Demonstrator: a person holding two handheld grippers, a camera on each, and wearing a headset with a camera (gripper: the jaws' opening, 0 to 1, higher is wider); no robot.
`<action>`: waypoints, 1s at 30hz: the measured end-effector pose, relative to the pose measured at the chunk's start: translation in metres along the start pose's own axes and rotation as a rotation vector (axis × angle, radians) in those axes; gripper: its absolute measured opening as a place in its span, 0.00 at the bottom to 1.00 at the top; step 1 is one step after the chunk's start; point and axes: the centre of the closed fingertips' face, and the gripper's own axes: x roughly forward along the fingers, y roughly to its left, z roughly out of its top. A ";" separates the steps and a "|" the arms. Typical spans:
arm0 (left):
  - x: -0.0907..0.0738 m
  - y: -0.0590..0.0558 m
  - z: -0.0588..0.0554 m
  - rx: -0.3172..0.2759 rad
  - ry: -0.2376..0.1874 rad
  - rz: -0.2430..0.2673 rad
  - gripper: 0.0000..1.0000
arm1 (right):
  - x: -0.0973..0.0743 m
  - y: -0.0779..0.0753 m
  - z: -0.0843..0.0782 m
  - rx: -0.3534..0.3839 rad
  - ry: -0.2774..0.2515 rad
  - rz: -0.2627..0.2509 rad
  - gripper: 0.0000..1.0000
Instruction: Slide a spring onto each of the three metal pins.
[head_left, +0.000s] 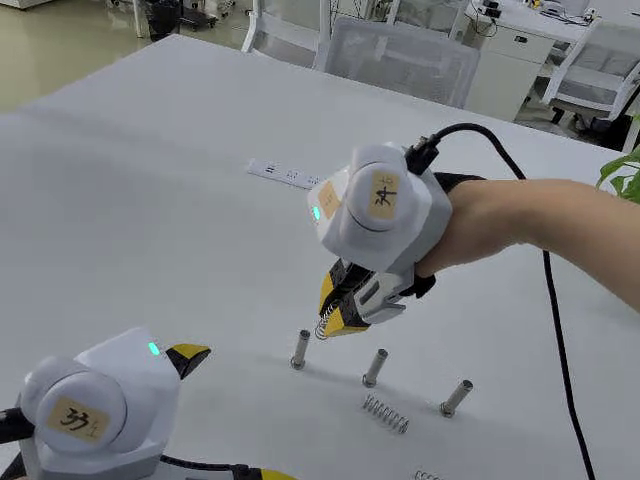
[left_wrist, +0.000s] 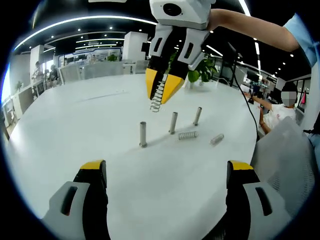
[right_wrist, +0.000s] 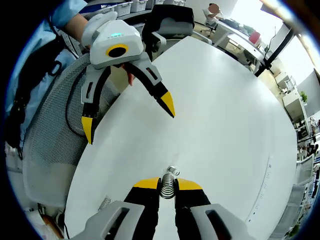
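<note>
Head view first: the right gripper (head_left: 343, 318) hangs over the white table (head_left: 150, 200), jaws pinched tight on the held spring (head_left: 322, 326), which dangles from the yellow tips just above and slightly right of the leftmost pin (head_left: 300, 349). The middle pin (head_left: 375, 367) and rightmost pin (head_left: 456, 397) stand upright in the same row, and a loose spring (head_left: 385, 413) lies flat in front of those two. Over to the left gripper view: the left gripper (left_wrist: 166, 167) has its jaws spread wide with nothing between them, and the right gripper drops in from the top. There's a clear gap between the held spring's lower end and the leftmost pin's top. A second loose spring (left_wrist: 216, 139) lies just beside the first. Right gripper view now: the coil is clamped between the closed yellow tips, a pin's round top peeks just past it, and the left gripper is up at the left, open and empty.
</note>
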 end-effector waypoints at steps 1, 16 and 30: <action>0.000 0.000 0.000 -0.002 -0.002 0.001 0.99 | 0.001 -0.002 0.000 -0.005 0.006 0.001 0.07; 0.001 0.000 0.004 -0.013 -0.013 0.005 0.99 | 0.018 -0.012 0.001 -0.039 0.042 0.015 0.07; 0.001 -0.001 0.003 -0.024 -0.014 0.004 0.99 | 0.029 -0.010 0.000 -0.030 0.056 0.048 0.07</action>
